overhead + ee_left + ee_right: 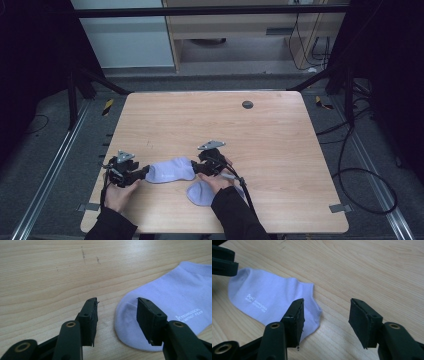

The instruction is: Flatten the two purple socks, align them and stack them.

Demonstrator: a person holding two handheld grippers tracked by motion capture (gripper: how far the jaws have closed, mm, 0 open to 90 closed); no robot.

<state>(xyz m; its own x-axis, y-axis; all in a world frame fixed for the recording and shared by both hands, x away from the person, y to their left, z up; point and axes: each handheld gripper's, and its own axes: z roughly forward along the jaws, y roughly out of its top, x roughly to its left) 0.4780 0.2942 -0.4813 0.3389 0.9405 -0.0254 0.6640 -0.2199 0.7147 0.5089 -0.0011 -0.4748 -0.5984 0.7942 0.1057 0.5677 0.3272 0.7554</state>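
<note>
A pale lilac ankle sock [170, 170] lies flat on the wooden table [225, 125] between my two grippers. The left gripper [143, 173] is at its toe end. In the left gripper view the jaws [117, 300] stand open, the right one over the sock's toe [175, 295], and no pad presses on it. The right gripper [196, 167] is at the sock's cuff end. Its jaws [327, 300] are open too, the left one above the sock [269, 297]. A second lilac sock [199, 193] lies nearer the front edge, partly under the right hand.
A small dark round cap [247, 104] sits in the tabletop near the far edge. The left gripper's jaw [222, 262] shows at the top left of the right gripper view. Cables [365, 170] lie on the floor to the right of the table.
</note>
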